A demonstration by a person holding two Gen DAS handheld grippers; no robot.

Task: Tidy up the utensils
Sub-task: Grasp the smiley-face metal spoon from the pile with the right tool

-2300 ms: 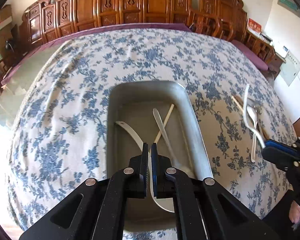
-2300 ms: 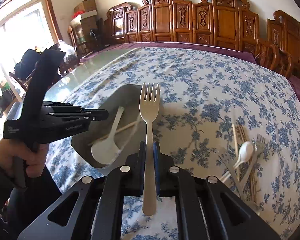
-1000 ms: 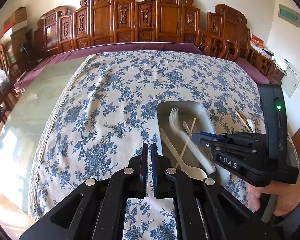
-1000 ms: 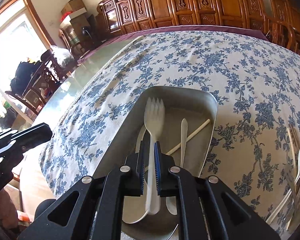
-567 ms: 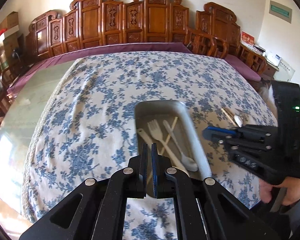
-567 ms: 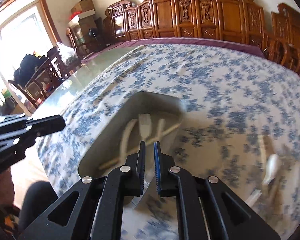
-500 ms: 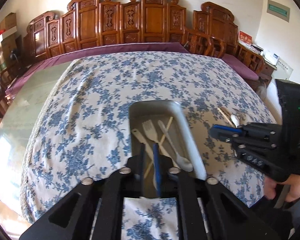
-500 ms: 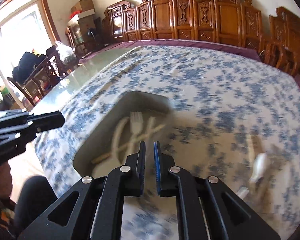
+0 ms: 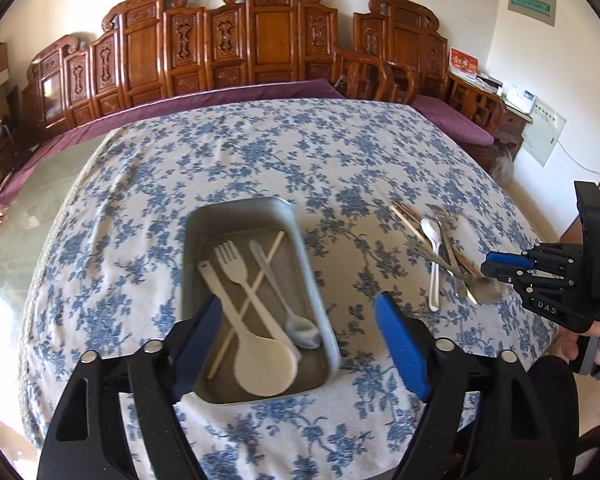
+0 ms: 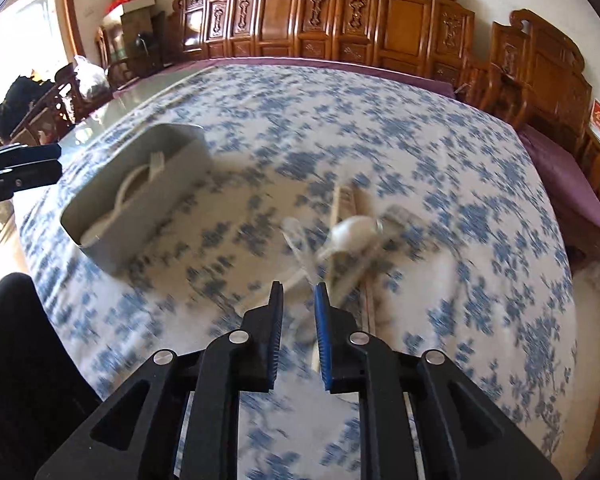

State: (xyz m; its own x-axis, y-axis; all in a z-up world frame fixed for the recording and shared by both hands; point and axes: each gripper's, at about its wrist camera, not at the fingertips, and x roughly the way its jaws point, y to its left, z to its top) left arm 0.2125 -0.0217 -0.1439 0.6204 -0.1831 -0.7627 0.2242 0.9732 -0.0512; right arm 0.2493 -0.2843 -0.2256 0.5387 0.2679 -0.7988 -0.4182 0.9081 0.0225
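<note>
A grey metal tray (image 9: 312, 264) sits on the blue-flowered tablecloth and holds a white plastic fork (image 9: 236, 268), a white spoon (image 9: 260, 364), a metal spoon (image 9: 296, 324) and a chopstick (image 9: 256, 284). My left gripper (image 9: 296, 316) is wide open and empty, above the tray's near end. A loose pile of spoons, forks and chopsticks (image 9: 440, 248) lies right of the tray. My right gripper (image 10: 298, 300) is partly open and empty just before that pile (image 10: 352, 236), which is blurred. The right gripper also shows in the left wrist view (image 9: 496, 266). The tray (image 10: 168, 192) is at the left.
Carved wooden chairs (image 9: 260, 40) line the far wall. A purple cloth edges the table (image 9: 220, 96). The table's bare glass edge (image 9: 16, 216) lies to the left. The left gripper (image 10: 20, 168) shows at the right wrist view's left edge.
The right gripper dropped the white fork in the tray, swung right to the loose pile and opened a little. The left gripper opened wide from shut.
</note>
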